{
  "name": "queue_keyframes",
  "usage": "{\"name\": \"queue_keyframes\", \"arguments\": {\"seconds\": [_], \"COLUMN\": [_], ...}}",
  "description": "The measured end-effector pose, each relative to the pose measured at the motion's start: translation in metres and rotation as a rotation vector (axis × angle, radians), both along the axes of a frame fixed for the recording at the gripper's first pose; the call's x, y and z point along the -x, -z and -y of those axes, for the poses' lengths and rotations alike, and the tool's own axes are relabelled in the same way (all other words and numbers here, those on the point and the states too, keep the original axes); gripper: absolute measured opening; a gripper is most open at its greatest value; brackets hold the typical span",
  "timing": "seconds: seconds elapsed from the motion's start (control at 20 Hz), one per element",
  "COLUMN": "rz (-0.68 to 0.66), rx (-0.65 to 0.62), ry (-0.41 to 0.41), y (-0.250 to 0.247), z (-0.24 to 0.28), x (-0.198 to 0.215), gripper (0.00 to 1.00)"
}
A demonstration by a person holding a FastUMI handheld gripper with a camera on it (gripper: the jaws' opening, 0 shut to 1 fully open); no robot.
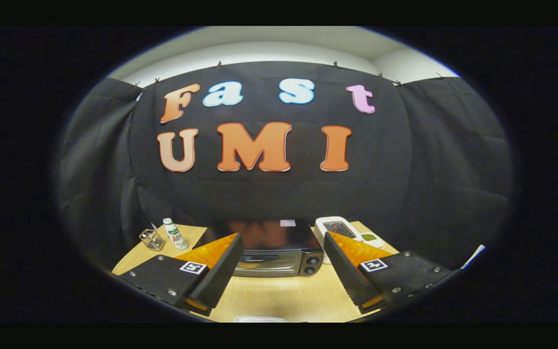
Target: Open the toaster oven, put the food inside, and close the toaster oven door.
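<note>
A black toaster oven [274,252] stands on the wooden table [279,295], beyond my fingers and framed by the gap between them. Its glass door looks closed and upright, and two round knobs [312,265] sit on its right side. My gripper [281,271] is open, held well back from the oven, with nothing between its fingers. A pale rim of some object [259,319] peeks out at the near table edge below the fingers; I cannot tell what it is.
Left of the oven stand a small white bottle [175,234] and a clear glass container [151,239]. To the right of the oven lies a white device with a dark screen [338,228], with a small white dish holding something green [370,238] beside it.
</note>
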State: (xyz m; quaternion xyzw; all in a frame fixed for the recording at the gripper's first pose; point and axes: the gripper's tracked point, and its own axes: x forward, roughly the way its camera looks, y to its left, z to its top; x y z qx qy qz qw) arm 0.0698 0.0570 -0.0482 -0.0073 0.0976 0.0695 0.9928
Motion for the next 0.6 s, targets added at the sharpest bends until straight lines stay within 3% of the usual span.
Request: {"name": "queue_keyframes", "arguments": {"seconds": [0.6], "rz": [0.120], "rx": [0.001], "ry": [0.102], "y": [-0.054], "z": [0.078], "x": [0.041], "gripper": [0.99]}}
